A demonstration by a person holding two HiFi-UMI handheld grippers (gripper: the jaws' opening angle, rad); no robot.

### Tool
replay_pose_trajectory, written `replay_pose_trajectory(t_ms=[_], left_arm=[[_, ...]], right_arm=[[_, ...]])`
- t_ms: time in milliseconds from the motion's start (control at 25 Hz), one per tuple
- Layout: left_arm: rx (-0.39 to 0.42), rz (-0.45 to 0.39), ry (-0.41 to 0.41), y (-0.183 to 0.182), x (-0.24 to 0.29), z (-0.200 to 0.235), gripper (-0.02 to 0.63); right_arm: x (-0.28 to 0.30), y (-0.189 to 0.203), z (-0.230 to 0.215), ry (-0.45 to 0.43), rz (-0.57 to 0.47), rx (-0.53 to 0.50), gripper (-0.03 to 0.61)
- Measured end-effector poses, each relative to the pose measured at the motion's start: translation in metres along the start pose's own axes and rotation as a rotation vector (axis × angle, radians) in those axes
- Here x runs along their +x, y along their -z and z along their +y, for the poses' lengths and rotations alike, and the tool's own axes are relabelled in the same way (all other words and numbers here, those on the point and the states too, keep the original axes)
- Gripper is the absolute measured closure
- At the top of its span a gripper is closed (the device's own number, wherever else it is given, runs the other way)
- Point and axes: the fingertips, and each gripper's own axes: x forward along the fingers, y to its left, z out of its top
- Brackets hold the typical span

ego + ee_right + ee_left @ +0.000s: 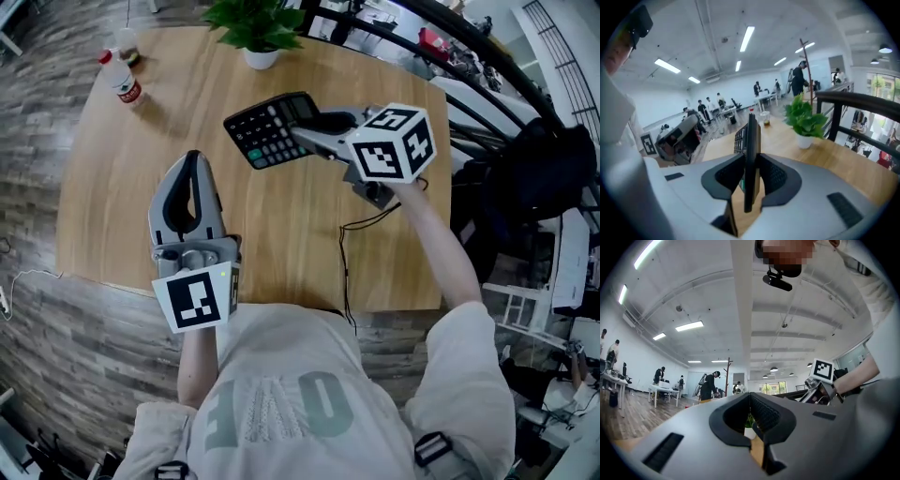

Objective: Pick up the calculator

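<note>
R tool (751, 161) clamps calculator (751, 131) edge-on | head view: keys (265, 133) showing | L tool (750, 399) closed, empty

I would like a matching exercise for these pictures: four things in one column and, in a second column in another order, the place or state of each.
Things:
1. calculator
2. plant
3. bottle
4. left tongs

Places or states:
a. closed, holding nothing
b. middle of the far edge of the table
c. clamped in the right tongs, lifted above the table
d. near the table's far left corner

Pairs: 1-c, 2-b, 3-d, 4-a
</note>
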Motion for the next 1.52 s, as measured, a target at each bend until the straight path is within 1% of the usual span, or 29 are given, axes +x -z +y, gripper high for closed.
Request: replay_pose_trajectory(t_ms=[80,160,280,400,480,560,640,760,880,1000,1200,1360,1520], left_arm=[[0.019,-0.030,0.021,-0.015,0.002,-0.012,0.604],[0.057,-0.033,0.045,-0.026,0.003,-0.026,0.604],[0.078,-0.062,0.084,-0.044,0.004,-0.047,0.604],[0.060,-0.094,0.118,-0.060,0.005,-0.065,0.604],[0.049,-0.115,0.146,-0.071,0.004,-0.078,0.604],[0.039,-0.133,0.177,-0.079,0.001,-0.091,0.604],[0.036,-0.142,0.212,-0.082,-0.005,-0.105,0.604],[0.042,-0.151,0.265,-0.085,-0.012,-0.120,0.604],[0.039,-0.156,0.292,-0.091,-0.009,-0.126,0.604],[0.034,-0.153,0.306,-0.091,-0.012,-0.128,0.604],[0.047,-0.145,0.312,-0.088,-0.011,-0.138,0.604],[0.048,-0.143,0.302,-0.087,-0.011,-0.133,0.604],[0.047,-0.138,0.289,-0.084,-0.010,-0.126,0.604]], right_arm=[[-0.031,-0.023,0.015,0.054,-0.152,0.047,0.466],[-0.064,-0.038,0.032,0.097,-0.312,0.100,0.466],[-0.113,-0.047,0.050,0.188,-0.523,0.124,0.466],[-0.163,-0.040,0.059,0.347,-0.696,0.152,0.466],[-0.190,-0.028,0.065,0.455,-0.764,0.161,0.466],[-0.207,-0.010,0.075,0.544,-0.789,0.158,0.466],[-0.214,0.013,0.088,0.613,-0.788,0.155,0.466],[-0.220,0.039,0.105,0.679,-0.799,0.177,0.466],[-0.227,0.045,0.109,0.722,-0.819,0.212,0.466],[-0.227,0.050,0.111,0.735,-0.823,0.230,0.466],[-0.230,0.053,0.106,0.774,-0.778,0.180,0.466],[-0.222,0.049,0.110,0.745,-0.778,0.182,0.466],[-0.214,0.047,0.108,0.707,-0.779,0.205,0.466]])
